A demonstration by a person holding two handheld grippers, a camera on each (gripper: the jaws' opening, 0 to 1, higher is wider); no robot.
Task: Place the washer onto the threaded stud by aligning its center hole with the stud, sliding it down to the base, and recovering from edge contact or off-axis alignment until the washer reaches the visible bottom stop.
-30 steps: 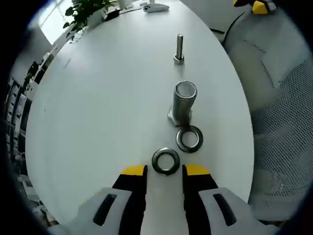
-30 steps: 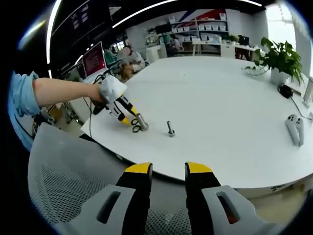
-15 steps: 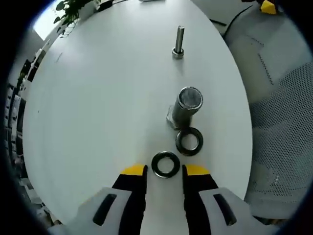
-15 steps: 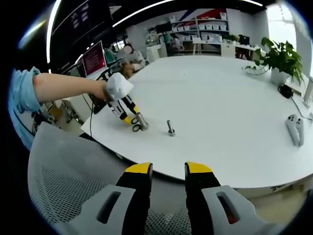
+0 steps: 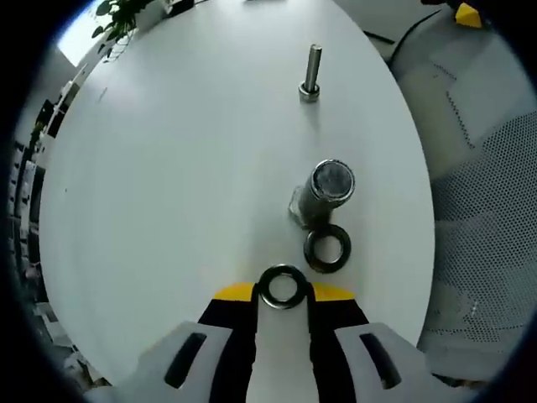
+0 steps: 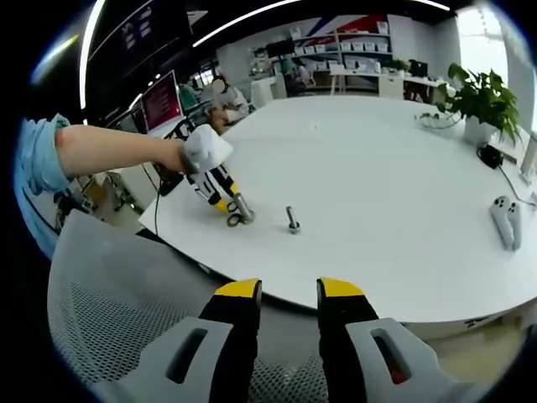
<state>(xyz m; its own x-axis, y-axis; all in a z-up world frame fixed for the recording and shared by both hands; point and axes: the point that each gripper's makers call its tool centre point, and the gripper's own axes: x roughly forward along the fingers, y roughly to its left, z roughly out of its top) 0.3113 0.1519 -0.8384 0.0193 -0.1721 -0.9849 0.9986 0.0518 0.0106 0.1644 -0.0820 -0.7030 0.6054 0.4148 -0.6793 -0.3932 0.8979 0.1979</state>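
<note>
Looking along my left claw (image 5: 283,291), I see its yellow-tipped jaws standing on either side of a dark metal washer (image 5: 283,286) that lies flat on the white table (image 5: 168,168), close to the near edge. The jaws sit right against the ring's rim, but I cannot tell whether they are actually pinching it. A second washer (image 5: 327,249) lies just beyond it and slightly to the right, touching or nearly touching the base of a short, fat metal cylinder (image 5: 326,190) that stands upright. Further toward the middle of the table, well apart from these, the threaded stud (image 5: 311,73) stands upright on its base nut, bare.

In the right gripper view, my right claw (image 6: 289,292) hangs off the table's edge above a grey mesh chair (image 6: 126,311), jaws spread with nothing between them. From there I see the left claw (image 6: 222,200) down at the washers near the table's edge, and the stud (image 6: 292,221) just beside them.
</note>
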